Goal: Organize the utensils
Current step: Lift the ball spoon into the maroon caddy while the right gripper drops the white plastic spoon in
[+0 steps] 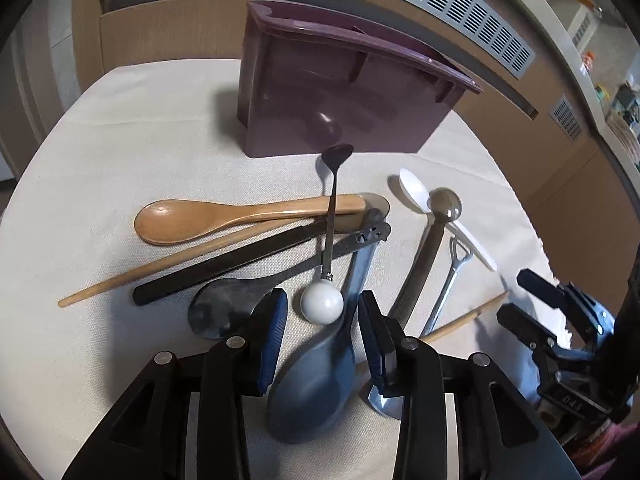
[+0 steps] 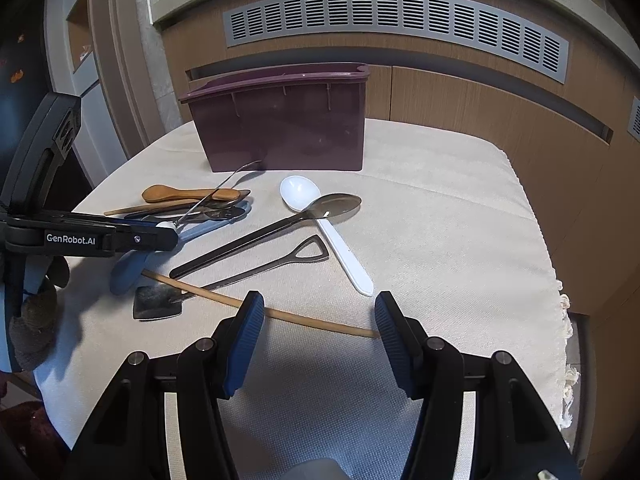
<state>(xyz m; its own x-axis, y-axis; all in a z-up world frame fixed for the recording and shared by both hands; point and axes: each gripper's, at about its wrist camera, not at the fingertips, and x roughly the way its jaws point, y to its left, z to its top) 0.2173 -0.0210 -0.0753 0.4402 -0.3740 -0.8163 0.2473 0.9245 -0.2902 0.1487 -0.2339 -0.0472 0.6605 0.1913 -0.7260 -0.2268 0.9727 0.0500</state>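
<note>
Blue-grey plastic rice paddle (image 1: pixel 316 364) lies closest, its broad blade between the parted fingers of the left claw (image 1: pixel 322 320), which is released and holds nothing. Just ahead of that claw sits the white ball end (image 1: pixel 322 303) of a slim metal spoon (image 1: pixel 331 216), whose dark bowl points toward the purple utensil caddy (image 1: pixel 340 92) standing at the far edge of the cloth-covered tabletop (image 1: pixel 120 120).

The spoon rests across a heap toward the tabletop's left side: a wooden spoon (image 1: pixel 192 220), a wooden chopstick (image 1: pixel 160 264), a flat black handle (image 1: pixel 224 266) and a dark marbled spoon (image 1: pixel 224 304). That matters for the grasp, I judge: the ball will likely roll or slip if pinched, so closing on the thin stem just beyond it looks safer, then lifting straight up so the stem clears the wooden spoon without dragging the pile.

Nearer the tabletop's right side lie a white plastic spoon (image 2: pixel 304 194), a long dark metal spoon (image 2: pixel 336 206) crossing its handle, and a shovel-shaped spoon (image 2: pixel 158 302). A second chopstick (image 2: pixel 312 320) runs along the near edge, passing between the fingers of the right claw (image 2: pixel 320 322), which also stands released and empty.

Nothing can be seen inside the caddy from either view; its dividers suggest sorting by type, handles down.
</note>
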